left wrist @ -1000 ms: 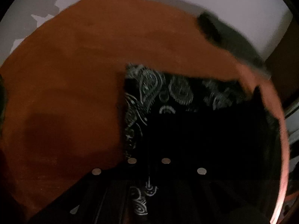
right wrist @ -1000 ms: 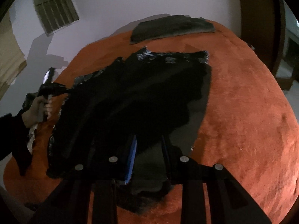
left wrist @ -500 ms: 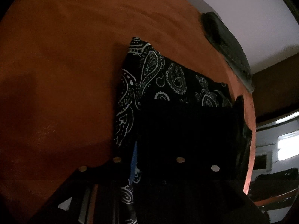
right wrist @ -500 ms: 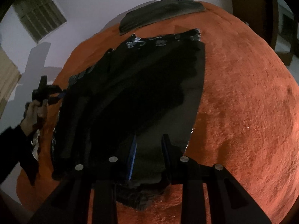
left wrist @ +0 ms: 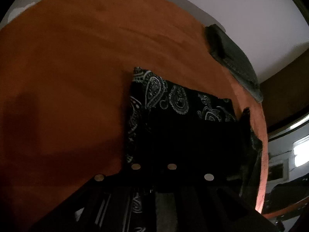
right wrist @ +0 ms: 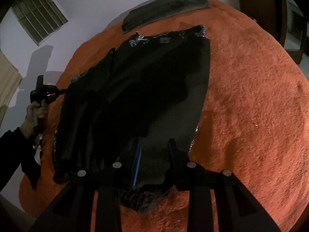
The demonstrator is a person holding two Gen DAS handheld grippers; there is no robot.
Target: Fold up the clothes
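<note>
Our right tongs [right wrist: 153,154] stand with their two fingers apart, one blue-lined finger [right wrist: 136,162] on the left, and the near edge of the black garment [right wrist: 146,89] runs between them; the fingers look spread around a bunched hem rather than pressed tight, so we cannot tell whether they truly pinch it. Our left tongs [right wrist: 62,91] show in the right wrist view at the far left, held in our left hand [right wrist: 35,114], their tips meeting the left edge of the same garment and apparently gripping it. In the left wrist view the left tongs [left wrist: 152,166] are lost in darkness against the cloth, and we cannot make out the fingers there, though the paisley-printed fabric [left wrist: 164,96] reaches right down into them. The garment lies spread over an orange plush surface [right wrist: 251,106], its plain dark side mostly up, with white paisley pattern showing along the far edge and at the left border. A fold runs lengthwise through its left part. Beyond it, at the far edge of the orange surface, a separate grey folded cloth [right wrist: 166,9] rests flat, apart from the garment. A pale wall with a barred window [right wrist: 38,13] stands behind on the left, and dark wooden furniture [right wrist: 280,19] on the right.
</note>
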